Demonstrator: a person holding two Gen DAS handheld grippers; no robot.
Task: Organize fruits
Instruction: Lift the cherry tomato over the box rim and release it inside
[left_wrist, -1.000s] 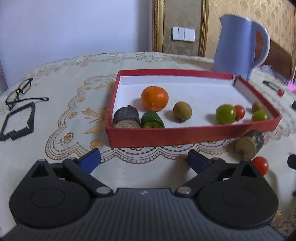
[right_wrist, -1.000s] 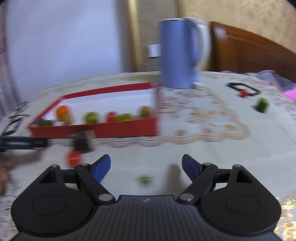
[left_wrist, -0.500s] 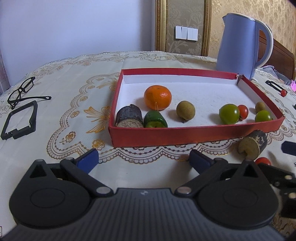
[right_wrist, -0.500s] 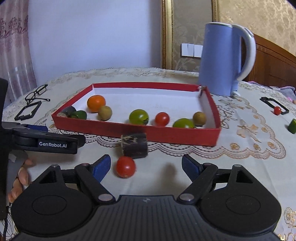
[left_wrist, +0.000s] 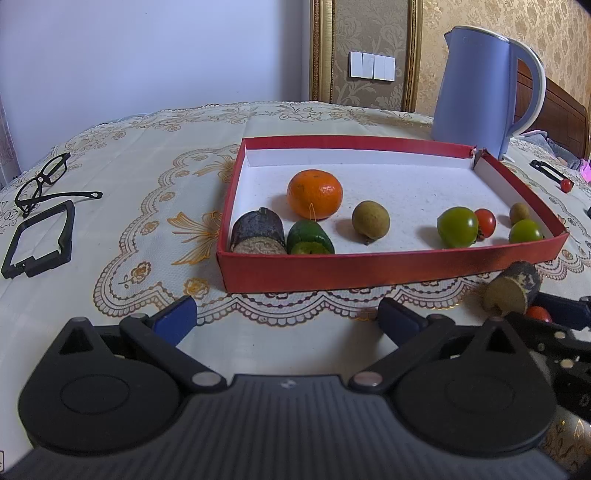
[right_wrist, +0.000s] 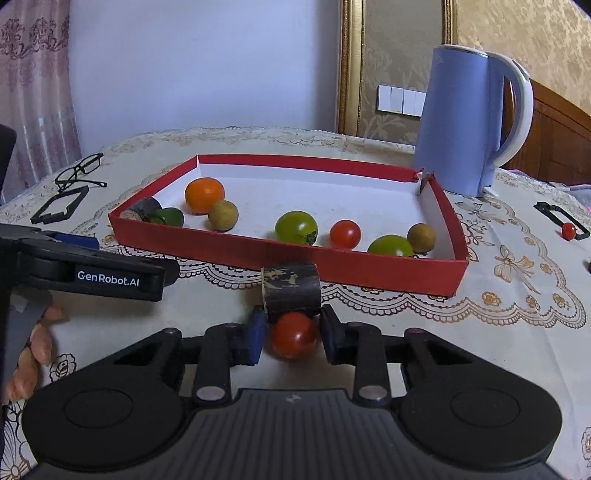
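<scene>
A red tray (left_wrist: 388, 271) (right_wrist: 332, 260) holds an orange (left_wrist: 314, 194), brown fruits, green tomatoes, a red cherry tomato (right_wrist: 345, 234), a green piece and a dark log piece (left_wrist: 258, 234). In front of the tray lie another dark log piece (right_wrist: 290, 286) (left_wrist: 513, 290) and a red cherry tomato (right_wrist: 294, 334). My right gripper (right_wrist: 291, 338) has its blue pads on either side of this tomato, narrowed around it on the table. My left gripper (left_wrist: 284, 319) is wide open and empty, in front of the tray's near wall.
A blue kettle (right_wrist: 469, 122) stands behind the tray's right corner. Glasses (left_wrist: 44, 182) and a black frame (left_wrist: 37, 240) lie to the left. Another small red tomato and black frame (right_wrist: 569, 229) lie at the far right. The table has a lace cloth.
My right gripper has swung left toward the tray, moved up to the red cherry tomato and narrowed its fingers around it. The left gripper has barely moved.
</scene>
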